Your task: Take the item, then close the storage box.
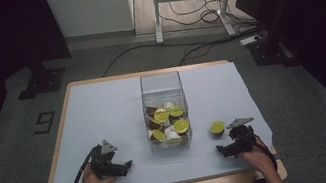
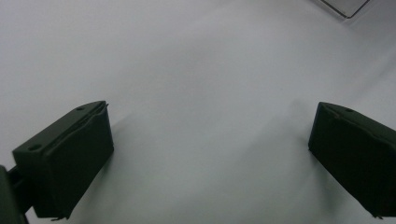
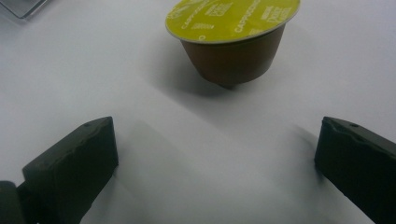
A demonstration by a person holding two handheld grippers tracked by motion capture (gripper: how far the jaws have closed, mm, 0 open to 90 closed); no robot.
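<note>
Yellow-lidded capsule [image 3: 232, 39] sat on the worktop [image 1: 103, 112], just right of the clear box [image 1: 165, 111], ahead of the right gripper [image 3: 217, 154], jaws wide. Best advance straight, straddle its brown body below the rim, close gently. Left gripper [image 2: 210, 154] wide, idle.

Brown coffee capsule [image 3: 232, 39], yellow-green foil lid up, standing on white table cover

capsule [image 3: 232, 44]: brown body, yellow-green lid w/ pale print | box [image 1: 161, 87]: clear, yellow/white/brown caps | cloth [image 1: 103, 112]: pale blue-white | grippers: black
</note>
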